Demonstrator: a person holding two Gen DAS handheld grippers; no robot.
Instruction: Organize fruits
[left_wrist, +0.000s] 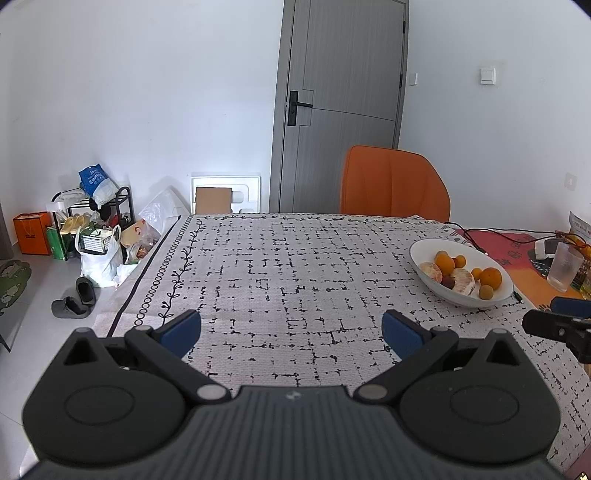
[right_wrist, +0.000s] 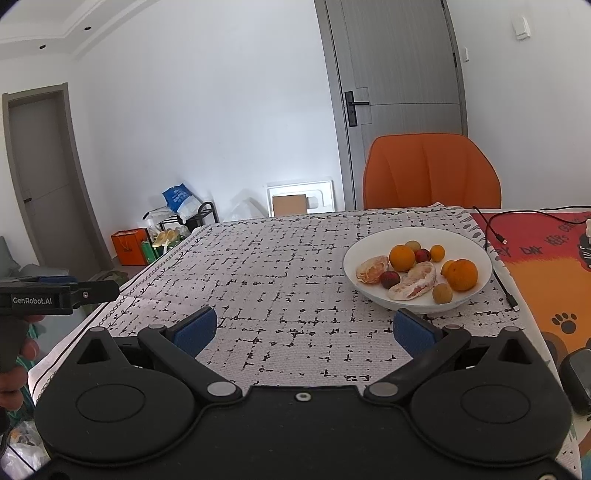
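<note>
White walls and a grey panelled door (left_wrist: 340, 107) back a table covered in a pale woven cloth with black broken-line checks (left_wrist: 280, 280), an orange padded chair (left_wrist: 393, 184) pushed in at its far edge.

Both tools hover above the cloth. The left gripper (left_wrist: 291, 332) has its blue-padded fingers (left_wrist: 183, 332) spread wide with nothing between them; only bare cloth lies ahead of it. The right gripper (right_wrist: 308, 332) is likewise spread wide and empty.

A shallow white oval bowl of fruit (right_wrist: 476, 291) sits just ahead of the right gripper's right finger, and well ahead and to the right of the left gripper (left_wrist: 421, 254). In it lie two large round oranges (right_wrist: 402, 257), several smaller yellow-orange fruits (right_wrist: 437, 253), two dark red round fruits (right_wrist: 390, 279), a peeled orange half (right_wrist: 372, 270) and a long peeled pink-white citrus segment (right_wrist: 414, 282).

Right of the bowl lies an orange-red printed mat with paw marks (right_wrist: 546, 280) and a black cable (right_wrist: 491, 225) trailing across it. A ribbed clear glass (left_wrist: 564, 266) stands beyond the bowl in the left view.

Off the table's left side, bags and a black shoe rack (left_wrist: 92, 214) crowd the floor.
</note>
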